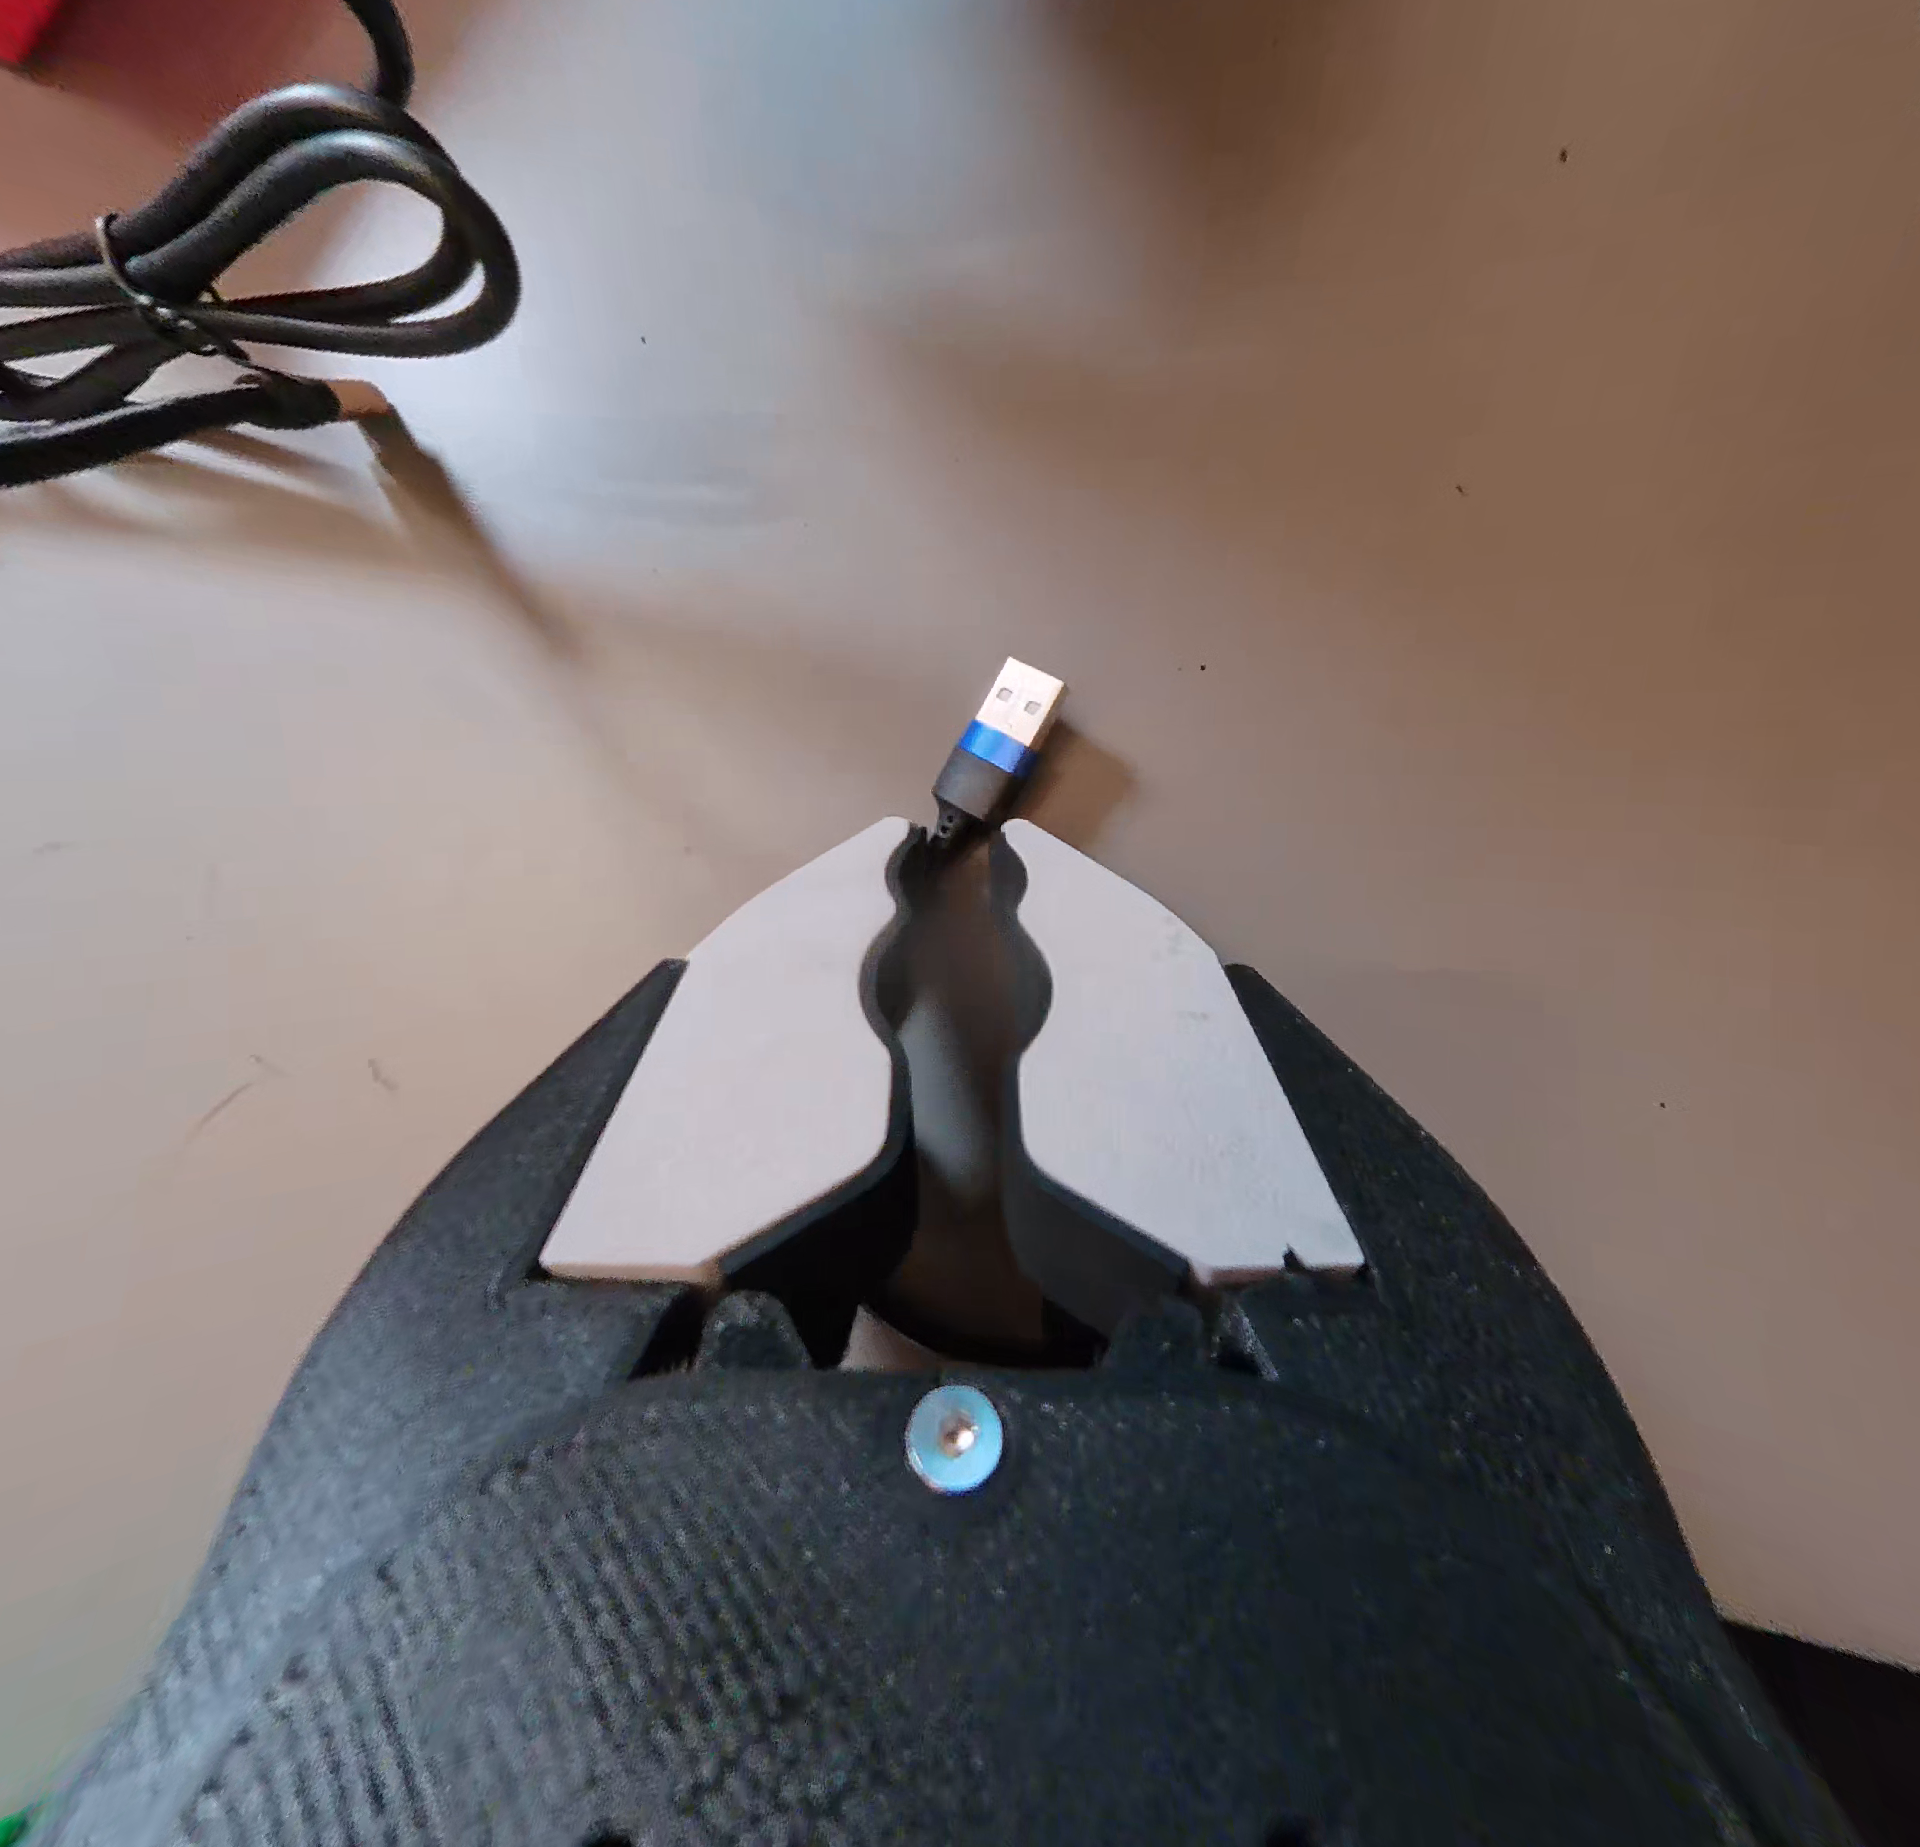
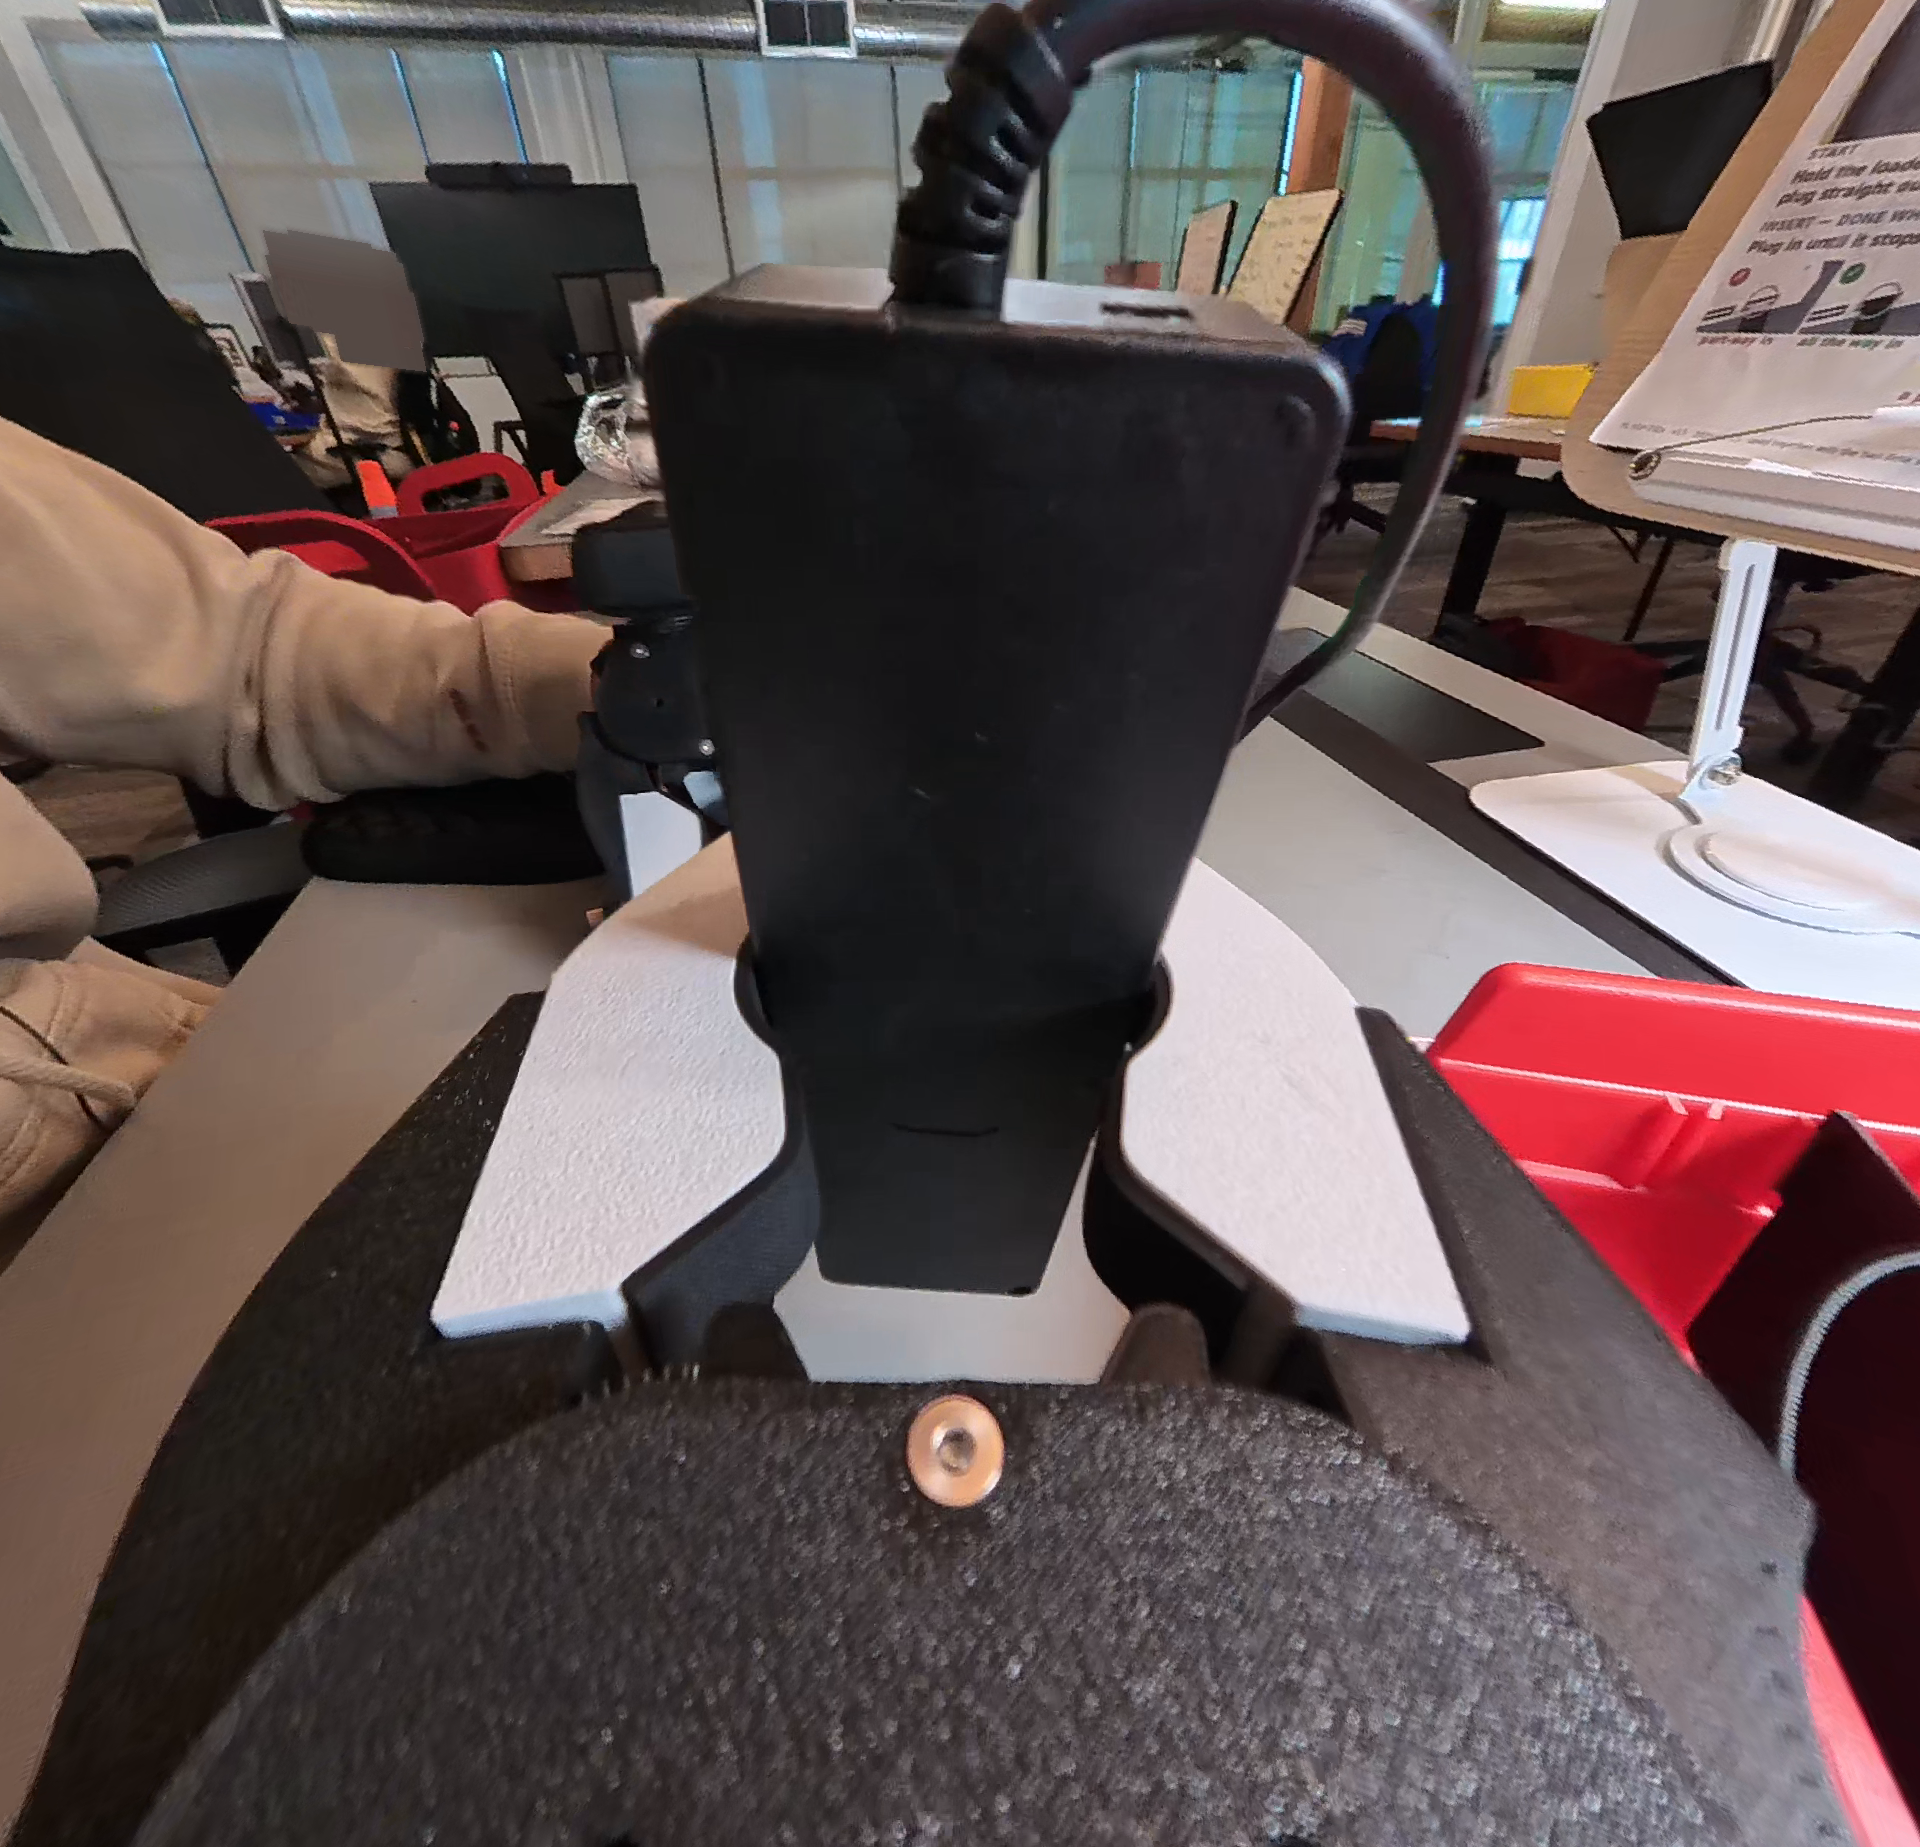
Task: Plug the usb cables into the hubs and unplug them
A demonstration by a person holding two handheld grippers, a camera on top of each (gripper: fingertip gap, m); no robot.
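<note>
While the left gripper (image 1: 958, 833) pinches the plug (image 1: 1000, 739) by its neck, the right gripper (image 2: 951, 987) clamps the hub (image 2: 977, 654) upright (cord (image 2: 1382, 135) arching overhead). They look well apart; insertion, I'd say, needs plug and port aligned first.

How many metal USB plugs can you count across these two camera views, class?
1. The USB plug, silver with a blue ring, juts from the tips of the left gripper, above the table. Plugs on the bundled black cable may be hidden.

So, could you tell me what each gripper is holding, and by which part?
The left gripper pinches the USB cable just behind its plug; the right gripper clamps the black hub by its lower end.
</note>
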